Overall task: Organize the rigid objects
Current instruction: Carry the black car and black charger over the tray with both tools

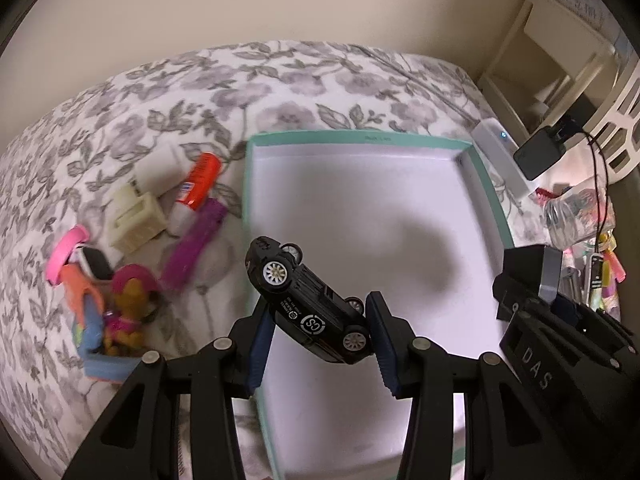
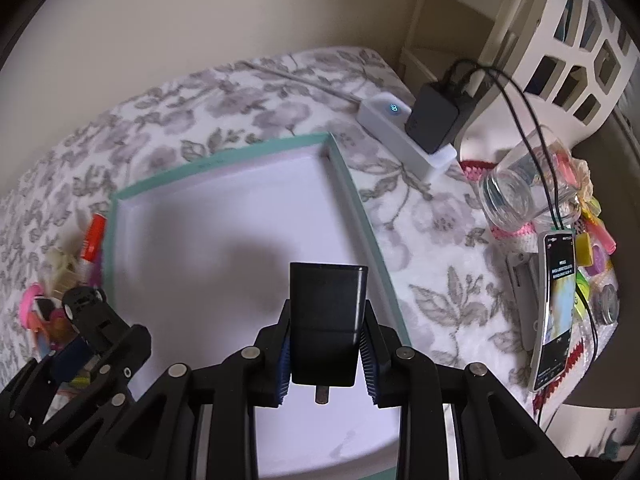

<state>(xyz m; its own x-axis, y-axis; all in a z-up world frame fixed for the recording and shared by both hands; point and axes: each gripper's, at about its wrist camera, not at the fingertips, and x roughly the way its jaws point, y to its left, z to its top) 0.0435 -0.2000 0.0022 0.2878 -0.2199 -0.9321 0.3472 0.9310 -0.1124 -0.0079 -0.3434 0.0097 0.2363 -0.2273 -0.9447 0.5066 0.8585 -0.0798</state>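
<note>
A: Start at our left gripper (image 1: 320, 332). Its blue pads are clamped on the toy car (image 1: 306, 300), which hangs tilted, nose toward the upper left of the frame, over the left rim of the box (image 1: 360, 136).

B: And our right gripper (image 2: 325, 346) is clenched on the black charger (image 2: 326, 320), pads on its two flat sides, prong pointing back at the camera. It sits low in the centre of that frame, above the white floor of the box.

A: How do we think they will handle? The car looks hard and light, but the wheels roll and the paint is glossy, so we judge the body sides the best place to pinch, not the wheels.

B: Agreed. The charger is a stiff, smooth block; flat faces suit the pads, though it could slide if we tilt it steeply.

A: One pad seems to rest near the rear wheel, but the blur leaves us unsure.

B: Outward from there, the remaining toys (image 1: 120, 300) lie at the left of the frame on the floral bedspread (image 1: 160, 92), beside the box.
</note>
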